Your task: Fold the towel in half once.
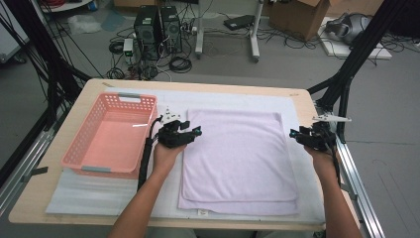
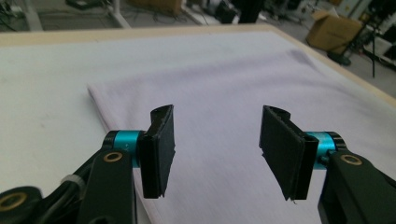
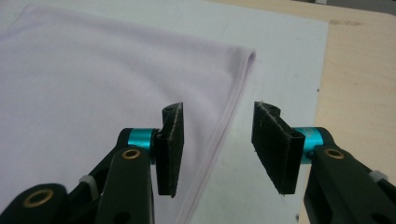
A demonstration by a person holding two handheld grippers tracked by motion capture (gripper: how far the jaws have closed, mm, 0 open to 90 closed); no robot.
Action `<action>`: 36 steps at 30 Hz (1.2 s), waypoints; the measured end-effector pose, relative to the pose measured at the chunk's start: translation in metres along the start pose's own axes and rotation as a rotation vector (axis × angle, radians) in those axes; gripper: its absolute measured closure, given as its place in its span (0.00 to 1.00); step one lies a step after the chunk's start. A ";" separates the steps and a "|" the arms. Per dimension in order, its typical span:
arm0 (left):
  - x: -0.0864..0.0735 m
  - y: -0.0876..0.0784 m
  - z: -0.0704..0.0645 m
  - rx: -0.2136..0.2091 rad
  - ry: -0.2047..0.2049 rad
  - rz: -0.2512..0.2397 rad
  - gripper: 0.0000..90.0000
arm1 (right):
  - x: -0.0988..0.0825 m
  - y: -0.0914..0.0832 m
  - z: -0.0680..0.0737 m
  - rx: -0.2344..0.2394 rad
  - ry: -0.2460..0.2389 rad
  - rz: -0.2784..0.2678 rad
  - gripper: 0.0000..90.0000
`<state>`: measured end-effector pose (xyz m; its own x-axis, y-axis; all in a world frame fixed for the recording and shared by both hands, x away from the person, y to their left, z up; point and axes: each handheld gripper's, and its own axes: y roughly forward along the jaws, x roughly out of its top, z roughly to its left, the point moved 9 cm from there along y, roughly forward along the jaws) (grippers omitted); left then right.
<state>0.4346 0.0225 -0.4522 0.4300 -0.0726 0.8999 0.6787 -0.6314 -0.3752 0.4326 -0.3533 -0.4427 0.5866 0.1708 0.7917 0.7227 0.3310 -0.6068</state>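
**Folded towel on the bench, both grippers released**

The lilac towel (image 1: 237, 158) lies folded flat on the white mat (image 1: 99, 196), right of the pink basket (image 1: 81, 148), which is empty. The left gripper (image 1: 194, 132) hangs over the towel's far-left corner, the right gripper (image 1: 295, 134) at its right edge. Both pairs of jaws stand apart, holding nothing. The next move is probably a fresh grip on an edge, with the jaws lowered around the cloth.

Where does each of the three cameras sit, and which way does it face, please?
High view: above the near table edge, facing forward-down; both forearms show.
Left gripper view: rides the left tongs, facing the folded lilac cloth towel.
Right gripper view: rides the right tongs, above the towel's edge.
Shared: the towel; both tongs open.
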 end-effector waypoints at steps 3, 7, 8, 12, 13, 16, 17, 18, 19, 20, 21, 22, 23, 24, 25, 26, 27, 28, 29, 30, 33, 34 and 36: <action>-0.010 -0.012 -0.009 -0.013 0.003 -0.012 0.49 | -0.012 -0.014 0.006 0.016 0.000 -0.007 0.59; -0.025 -0.030 -0.020 -0.030 0.014 -0.010 0.49 | -0.032 -0.032 0.015 0.022 -0.014 -0.011 0.57; -0.027 -0.035 -0.023 -0.041 0.015 -0.011 0.49 | -0.038 -0.036 0.018 0.021 -0.022 -0.008 0.57; -0.042 -0.053 -0.031 -0.060 0.024 -0.015 0.54 | -0.062 -0.049 0.029 0.040 -0.037 0.006 0.55; -0.047 -0.057 -0.032 -0.056 0.019 -0.006 0.54 | -0.068 -0.052 0.032 0.052 -0.031 0.011 0.55; -0.059 -0.069 -0.036 -0.051 -0.001 0.002 0.54 | -0.085 -0.061 0.039 0.069 -0.027 0.017 0.53; -0.063 -0.073 -0.037 -0.049 -0.001 0.007 0.54 | -0.091 -0.064 0.041 0.073 -0.023 0.017 0.53; -0.067 -0.077 -0.039 -0.046 -0.004 0.013 0.54 | -0.095 -0.068 0.043 0.079 -0.021 0.017 0.53; -0.070 -0.082 -0.041 -0.040 -0.009 0.011 0.52 | -0.100 -0.071 0.044 0.083 -0.021 0.019 0.52; -0.073 -0.086 -0.043 -0.035 -0.010 0.007 0.49 | -0.105 -0.074 0.046 0.086 -0.021 0.022 0.52; -0.076 -0.090 -0.045 -0.040 -0.012 0.004 0.47 | -0.109 -0.077 0.047 0.084 -0.024 0.036 0.51; -0.079 -0.093 -0.046 -0.035 -0.015 0.004 0.45 | -0.114 -0.079 0.048 0.083 -0.024 0.050 0.50; -0.083 -0.096 -0.046 -0.022 -0.032 0.014 0.42 | -0.118 -0.082 0.049 0.084 -0.022 0.061 0.49; -0.086 -0.099 -0.047 -0.012 -0.042 0.021 0.43 | -0.122 -0.085 0.051 0.088 -0.018 0.066 0.48; -0.088 -0.101 -0.048 -0.011 -0.039 0.025 0.43 | -0.125 -0.088 0.053 0.093 -0.013 0.059 0.48; -0.090 -0.105 -0.051 -0.026 -0.036 0.021 0.43 | -0.127 -0.090 0.055 0.100 -0.010 0.050 0.49; -0.092 -0.107 -0.053 -0.028 -0.033 0.026 0.43 | -0.131 -0.093 0.058 0.112 -0.008 0.041 0.53; -0.095 -0.109 -0.055 -0.028 -0.035 0.033 0.47 | -0.134 -0.094 0.059 0.111 -0.013 0.041 0.55; -0.097 -0.112 -0.058 -0.033 -0.026 0.041 0.50 | -0.138 -0.095 0.060 0.106 -0.023 0.043 0.57; -0.099 -0.113 -0.060 -0.040 -0.028 0.046 0.52 | -0.142 -0.097 0.061 0.102 -0.034 0.046 0.60; -0.105 -0.116 -0.067 -0.056 -0.027 0.068 0.56 | -0.147 -0.102 0.064 0.105 -0.040 0.055 0.64; -0.107 -0.117 -0.069 -0.057 -0.026 0.076 0.57 | -0.148 -0.103 0.066 0.108 -0.048 0.054 0.65; -0.113 -0.119 -0.071 -0.047 -0.020 0.103 0.61 | -0.147 -0.105 0.069 0.112 -0.051 0.043 0.64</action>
<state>0.2630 0.0505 -0.4934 0.5082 -0.1234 0.8523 0.6017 -0.6571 -0.4540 0.2452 -0.3492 -0.4908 0.5949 0.2334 0.7692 0.6498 0.4236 -0.6311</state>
